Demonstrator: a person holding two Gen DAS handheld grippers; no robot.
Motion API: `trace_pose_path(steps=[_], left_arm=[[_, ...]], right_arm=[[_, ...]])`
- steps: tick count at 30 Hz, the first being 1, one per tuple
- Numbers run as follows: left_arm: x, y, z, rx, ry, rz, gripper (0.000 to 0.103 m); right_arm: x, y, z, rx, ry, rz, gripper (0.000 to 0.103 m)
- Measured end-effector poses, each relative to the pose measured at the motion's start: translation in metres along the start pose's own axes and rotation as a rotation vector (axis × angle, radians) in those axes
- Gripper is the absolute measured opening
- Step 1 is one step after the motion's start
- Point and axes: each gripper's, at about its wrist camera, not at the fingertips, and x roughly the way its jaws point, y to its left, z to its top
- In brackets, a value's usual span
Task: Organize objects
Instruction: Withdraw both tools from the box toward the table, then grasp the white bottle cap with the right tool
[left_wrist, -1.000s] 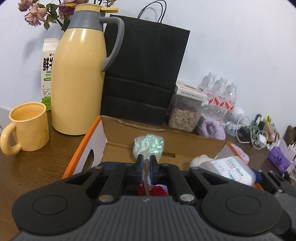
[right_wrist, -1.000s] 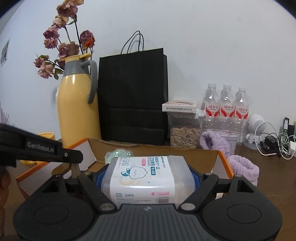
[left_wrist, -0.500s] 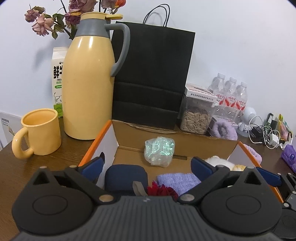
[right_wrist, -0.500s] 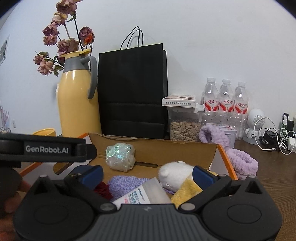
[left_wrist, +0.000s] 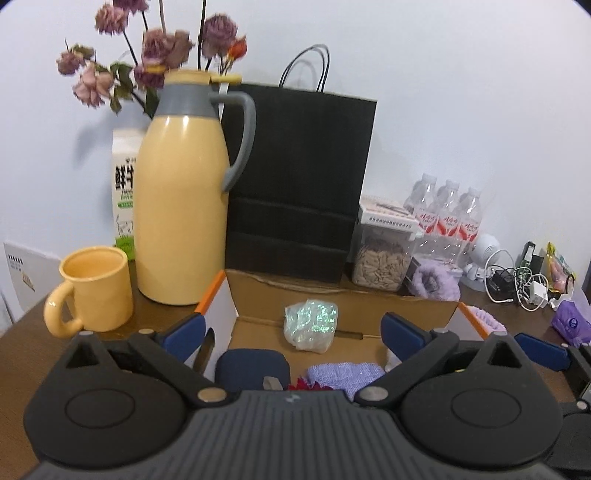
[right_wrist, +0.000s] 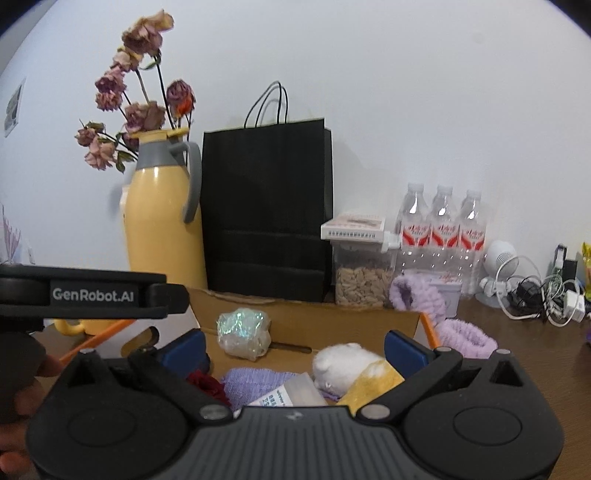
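Both jaws stood wide and empty, left gripper (left_wrist: 291, 330) and right gripper (right_wrist: 293, 345) above the cardboard box (left_wrist: 343, 301), contents lying loose inside.

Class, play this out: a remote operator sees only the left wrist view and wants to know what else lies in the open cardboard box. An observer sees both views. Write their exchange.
Operator: From the left wrist I see a dark blue case, a lilac knitted cloth and an iridescent wrapped bundle in the cardboard box. What is at its right end?
Observer: A white fluffy toy lies there, against a yellow cloth.
Operator: Anything else in that part?
Observer: A translucent plastic pack with a printed label lies in front of the toy, between the lilac and yellow cloths.
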Motion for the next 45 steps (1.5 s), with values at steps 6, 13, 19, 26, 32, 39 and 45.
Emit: trace_pose_path(steps=[6, 13, 19, 26, 32, 39, 45], left_arm=[[-0.025, 0.001, 0.001, 0.018, -0.018, 0.008, 0.103], [-0.058, 0.008, -0.006, 0.051, -0.038, 0.013, 0.103], [-0.079, 0.018, -0.017, 0.071, -0.021, 0.031, 0.103], [-0.092, 0.033, -0.034, 0.094, 0.021, 0.045, 0.103], [-0.098, 0.045, -0.051, 0.108, 0.067, 0.058, 0.103], [-0.098, 0.054, -0.067, 0.095, 0.120, 0.064, 0.103], [-0.099, 0.056, -0.071, 0.090, 0.140, 0.053, 0.103]], right_arm=[[-0.030, 0.000, 0.001, -0.018, -0.011, -0.002, 0.103], [-0.065, -0.003, -0.010, -0.025, 0.018, 0.005, 0.103], [-0.087, -0.010, -0.029, -0.040, 0.072, 0.001, 0.103], [-0.097, -0.014, -0.059, -0.076, 0.176, -0.004, 0.103], [-0.097, -0.013, -0.085, -0.122, 0.282, 0.005, 0.103], [-0.085, -0.004, -0.094, -0.156, 0.339, 0.060, 0.103], [-0.066, 0.005, -0.091, -0.177, 0.368, 0.135, 0.083]])
